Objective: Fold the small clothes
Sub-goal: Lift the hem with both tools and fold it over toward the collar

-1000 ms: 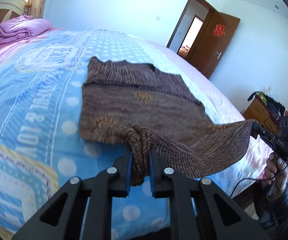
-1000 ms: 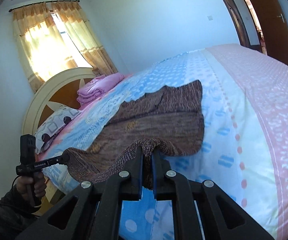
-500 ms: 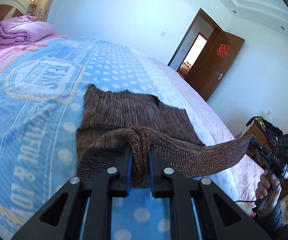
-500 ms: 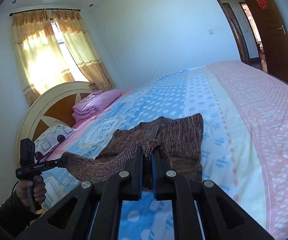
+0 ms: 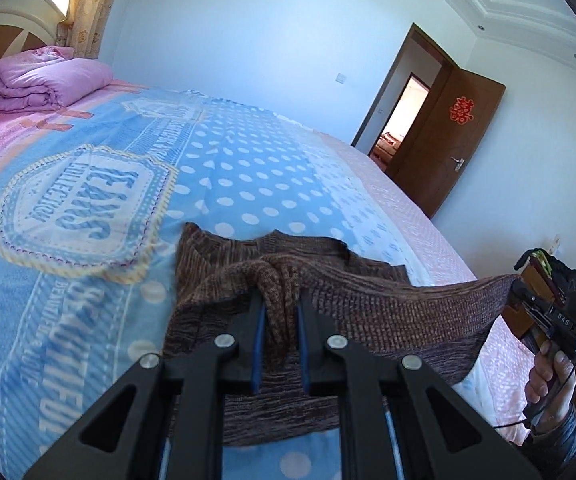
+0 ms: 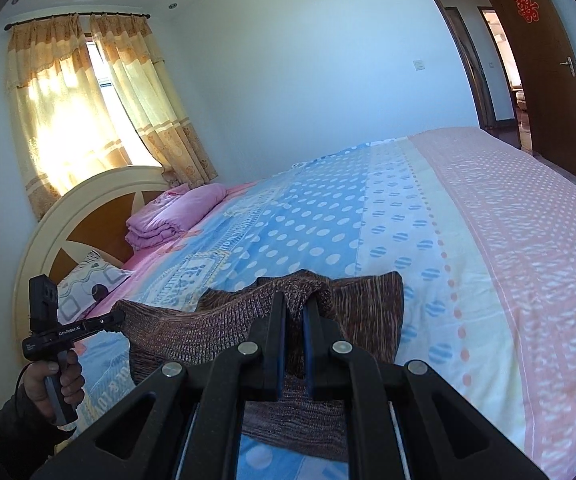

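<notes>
Gripping brown sweater [image 5: 388,312], curtains [image 6: 87,100] right-view only

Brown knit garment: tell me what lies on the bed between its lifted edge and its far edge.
Nothing visible does. Both grippers, left and right, clamp the brown knit garment, and only its own flat lower layer covers the bedspread ahead.

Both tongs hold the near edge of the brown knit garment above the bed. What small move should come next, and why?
Probably carry both tongs forward and lower. The left tongs and right tongs pinch the brown knit garment, whose lifted edge hangs over the flat half on the bed, short of its far edge.
</notes>
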Demonstrator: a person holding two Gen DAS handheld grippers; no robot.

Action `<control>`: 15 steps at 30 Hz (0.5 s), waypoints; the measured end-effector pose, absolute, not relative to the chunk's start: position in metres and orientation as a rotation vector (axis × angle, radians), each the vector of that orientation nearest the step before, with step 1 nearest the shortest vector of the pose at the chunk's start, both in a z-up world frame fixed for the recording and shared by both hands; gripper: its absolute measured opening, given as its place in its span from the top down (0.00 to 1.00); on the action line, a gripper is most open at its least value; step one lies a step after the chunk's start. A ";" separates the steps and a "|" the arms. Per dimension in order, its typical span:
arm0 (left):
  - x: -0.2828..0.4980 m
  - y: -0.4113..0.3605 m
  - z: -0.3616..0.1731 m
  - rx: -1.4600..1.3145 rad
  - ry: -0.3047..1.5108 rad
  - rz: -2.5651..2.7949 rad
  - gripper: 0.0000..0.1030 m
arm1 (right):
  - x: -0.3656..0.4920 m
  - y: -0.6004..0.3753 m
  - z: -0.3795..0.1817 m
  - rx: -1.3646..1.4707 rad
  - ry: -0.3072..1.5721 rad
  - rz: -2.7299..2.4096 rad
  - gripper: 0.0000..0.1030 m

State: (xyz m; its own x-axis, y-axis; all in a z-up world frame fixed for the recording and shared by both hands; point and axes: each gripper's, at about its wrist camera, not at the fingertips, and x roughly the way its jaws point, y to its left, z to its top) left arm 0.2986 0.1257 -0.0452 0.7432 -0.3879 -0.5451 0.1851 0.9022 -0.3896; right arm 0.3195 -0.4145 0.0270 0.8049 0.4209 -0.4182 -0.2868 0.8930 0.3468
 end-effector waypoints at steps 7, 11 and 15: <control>0.352 0.121 -0.070 -0.302 0.731 -0.295 0.86 | 0.381 -0.410 -0.003 0.278 0.593 0.351 0.93; 0.382 0.117 -0.088 -0.280 0.778 -0.284 0.86 | 0.420 -0.410 -0.029 0.288 0.662 0.318 0.93; 0.408 0.117 -0.114 -0.253 0.832 -0.260 0.86 | 0.455 -0.404 -0.056 0.258 0.735 0.291 0.93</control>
State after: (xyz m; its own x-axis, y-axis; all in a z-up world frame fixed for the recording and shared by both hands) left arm 0.4083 0.1175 -0.1137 0.6453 -0.3242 -0.6917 0.1281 0.9386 -0.3204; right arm 0.4549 -0.4042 -0.0564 0.7055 0.3477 -0.6175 -0.1691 0.9288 0.3298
